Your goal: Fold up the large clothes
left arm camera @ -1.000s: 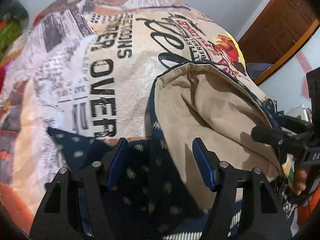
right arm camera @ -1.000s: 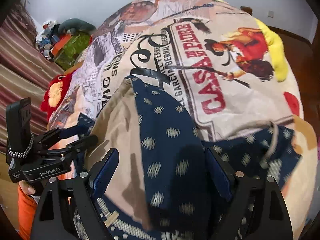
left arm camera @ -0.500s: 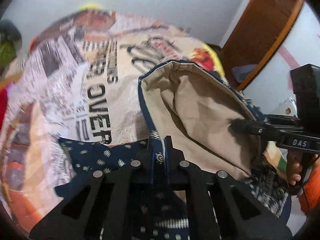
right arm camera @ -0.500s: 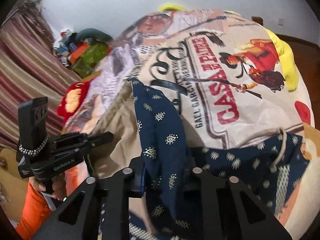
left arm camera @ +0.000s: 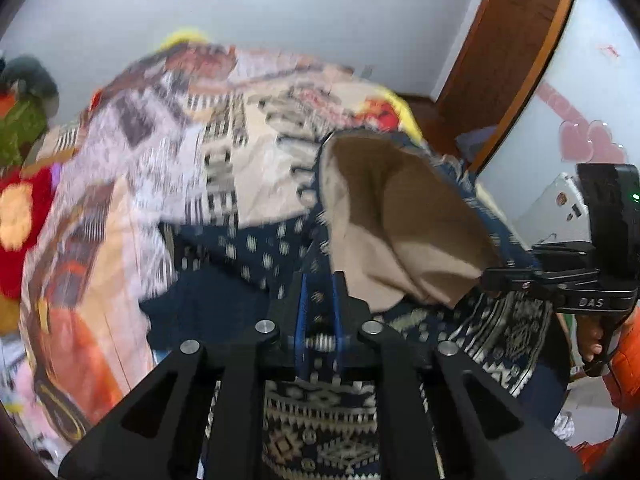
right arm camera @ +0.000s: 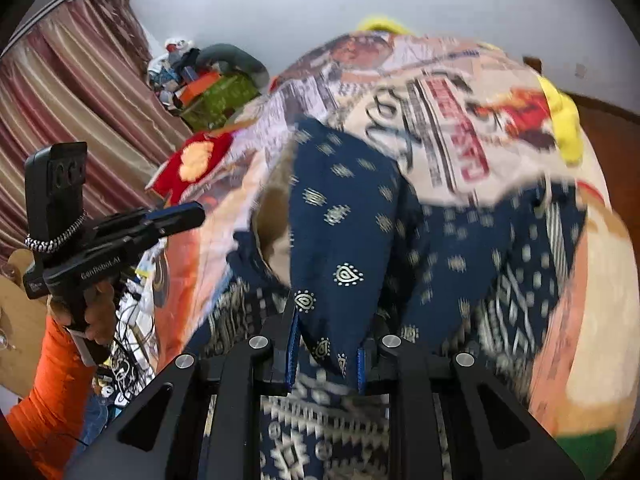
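Note:
A large navy garment with small gold motifs and a tan lining [left arm camera: 396, 220] hangs lifted over the printed bedspread [left arm camera: 224, 152]. My left gripper [left arm camera: 320, 308] is shut on a fold of the navy cloth near its patterned border. My right gripper [right arm camera: 326, 344] is shut on another bunched fold of the same garment [right arm camera: 344, 216]. The garment's lower part still trails on the bed. Each gripper shows in the other's view: the right one at the right edge of the left wrist view [left arm camera: 560, 284], the left one at the left edge of the right wrist view [right arm camera: 120, 228].
A red and yellow plush [right arm camera: 196, 160] and a pile of clutter with a green box [right arm camera: 216, 96] lie at the bed's far left by a striped curtain [right arm camera: 80, 100]. A wooden door [left arm camera: 516, 48] stands at the right. Cables lie on the floor at the left [right arm camera: 128, 320].
Both grippers, open a second ago, have shut on the garment. They have lifted it up off the bed, so more of the wall and room shows.

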Motion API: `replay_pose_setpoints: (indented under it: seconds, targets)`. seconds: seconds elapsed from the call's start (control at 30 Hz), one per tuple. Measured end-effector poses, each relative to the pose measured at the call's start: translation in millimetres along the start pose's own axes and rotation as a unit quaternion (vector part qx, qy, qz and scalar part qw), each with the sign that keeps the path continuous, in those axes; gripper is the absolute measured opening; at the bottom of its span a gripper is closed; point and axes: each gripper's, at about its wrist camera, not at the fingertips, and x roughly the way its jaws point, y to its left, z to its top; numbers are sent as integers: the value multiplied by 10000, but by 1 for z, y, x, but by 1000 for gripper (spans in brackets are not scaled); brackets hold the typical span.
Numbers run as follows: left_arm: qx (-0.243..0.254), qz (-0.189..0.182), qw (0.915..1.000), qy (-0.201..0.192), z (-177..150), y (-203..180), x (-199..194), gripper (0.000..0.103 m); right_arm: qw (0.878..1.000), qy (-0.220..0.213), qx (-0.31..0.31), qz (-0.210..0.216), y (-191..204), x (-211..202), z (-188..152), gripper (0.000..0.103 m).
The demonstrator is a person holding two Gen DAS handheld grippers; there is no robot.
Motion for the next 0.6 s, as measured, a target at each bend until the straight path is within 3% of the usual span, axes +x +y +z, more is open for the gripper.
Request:
replay_pose_setpoints:
  seconds: [0.1, 0.13, 0.27, 0.37, 0.47, 0.53, 0.6]
  targets:
    - [-190, 7, 9995, 269, -9, 4, 15, 55, 9997, 142, 178, -68, -9, 4, -17, 19]
    - [-248, -3, 9994, 261, -11, 5, 19, 61, 9996, 170, 214, -82, -12, 5, -21, 19]
    - [-241, 108, 9989, 395, -14, -2, 40, 61, 9987, 319, 355, -149, -22, 7, -35, 19]
    - [-127, 387, 9985, 379, -11, -8, 58, 61, 9988, 375, 270, -183, -22, 5, -42, 19]
    - [33, 545, 9983, 219, -5, -17, 68, 51, 9987, 381, 169, -280, -21, 3, -49, 19]
    - [200, 615, 9979, 91, 0, -25, 69, 16, 9986, 408, 216, -274, -24, 4, -50, 19]
    - [336, 600, 9976, 32, 2, -30, 67, 9, 9984, 417, 285, -267, -27, 3, -51, 19]
